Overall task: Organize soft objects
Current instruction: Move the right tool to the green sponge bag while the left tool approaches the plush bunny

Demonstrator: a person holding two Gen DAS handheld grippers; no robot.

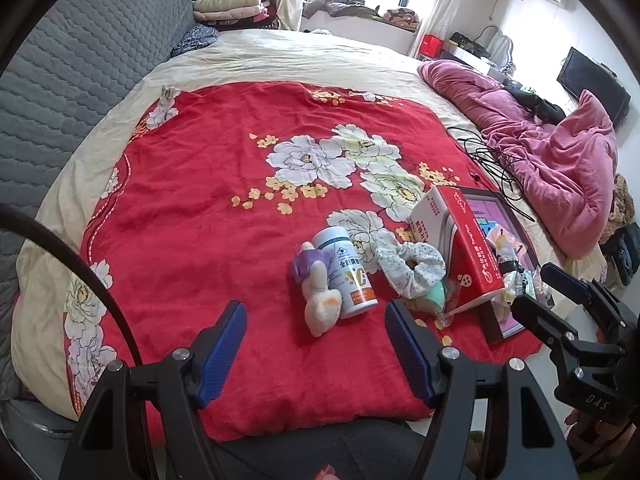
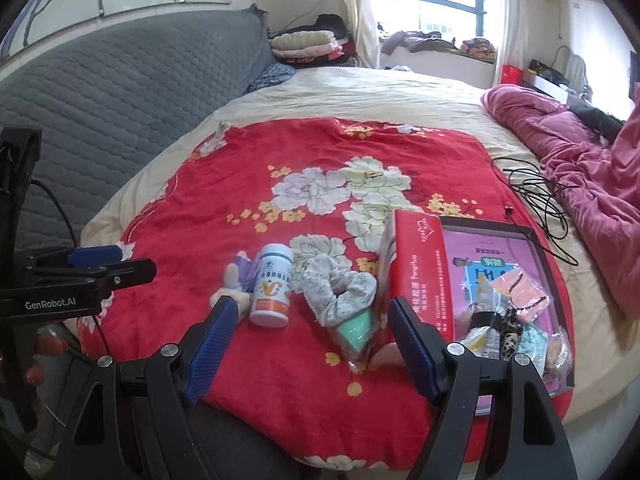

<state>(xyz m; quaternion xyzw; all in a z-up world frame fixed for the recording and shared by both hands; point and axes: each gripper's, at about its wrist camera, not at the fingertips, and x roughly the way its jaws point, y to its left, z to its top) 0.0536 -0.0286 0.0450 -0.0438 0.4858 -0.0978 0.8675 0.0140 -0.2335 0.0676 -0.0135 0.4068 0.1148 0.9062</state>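
On the red floral blanket (image 1: 208, 208) lie a white and purple plush toy (image 1: 320, 300), a floral scrunchie (image 1: 408, 264) and a mint green sponge in clear wrap (image 1: 434, 294). A white bottle (image 1: 348, 272) lies between the plush and the scrunchie. My left gripper (image 1: 315, 312) is open, just short of the plush, with nothing held. My right gripper (image 2: 312, 306) is open too, and the green sponge (image 2: 354, 330) and scrunchie (image 2: 340, 288) lie just ahead of its fingers. Neither gripper touches anything. The plush (image 2: 234, 280) is partly hidden behind the right gripper's left finger.
A red carton (image 2: 416, 264) stands beside a dark-framed tray (image 2: 488, 223) that holds several small packets. A black cable (image 2: 536, 196) and a pink quilt (image 2: 592, 160) lie to the right. A grey padded headboard (image 1: 80, 60) runs along the left, with folded clothes (image 1: 232, 4) behind.
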